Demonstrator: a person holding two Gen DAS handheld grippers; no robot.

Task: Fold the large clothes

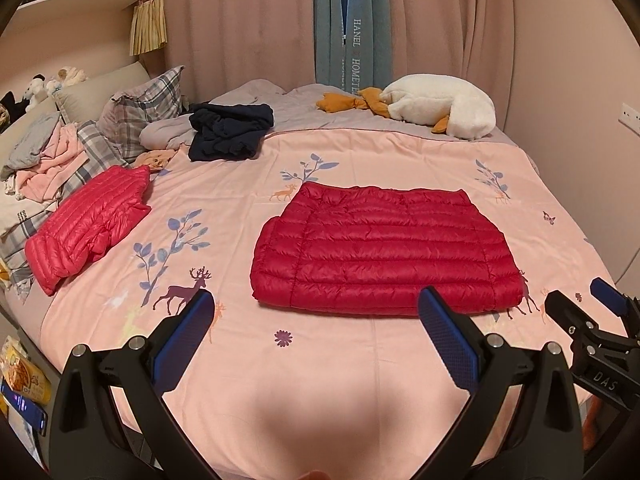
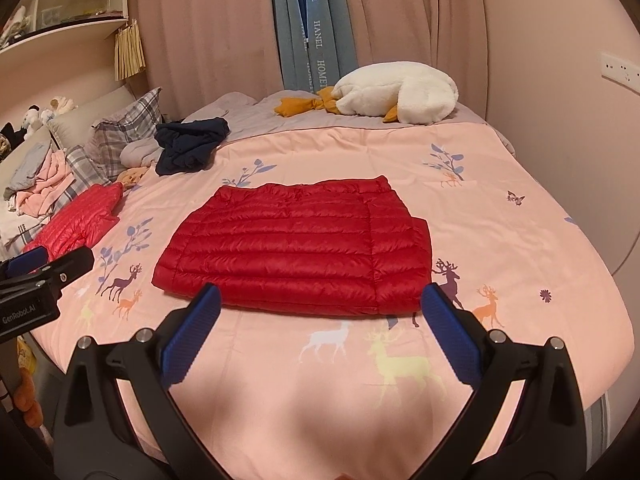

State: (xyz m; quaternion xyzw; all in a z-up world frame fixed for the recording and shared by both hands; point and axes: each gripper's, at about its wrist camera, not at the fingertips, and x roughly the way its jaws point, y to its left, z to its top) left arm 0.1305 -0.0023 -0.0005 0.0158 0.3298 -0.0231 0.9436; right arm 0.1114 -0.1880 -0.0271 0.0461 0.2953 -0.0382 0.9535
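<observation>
A folded red down jacket (image 1: 384, 248) is lying at frame centre on the pink deer-print duvet (image 1: 320, 360). The left gripper (image 1: 316, 336) and right gripper (image 2: 320, 328) are hovering at the lower frame, jaws spread wide, holding nothing. A pink down jacket (image 1: 86, 224) is lying at the left.

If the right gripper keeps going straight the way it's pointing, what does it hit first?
Most likely the near edge of the folded red down jacket. The right gripper is open and aimed at it over the pink bedspread; depth is hard to judge.
</observation>
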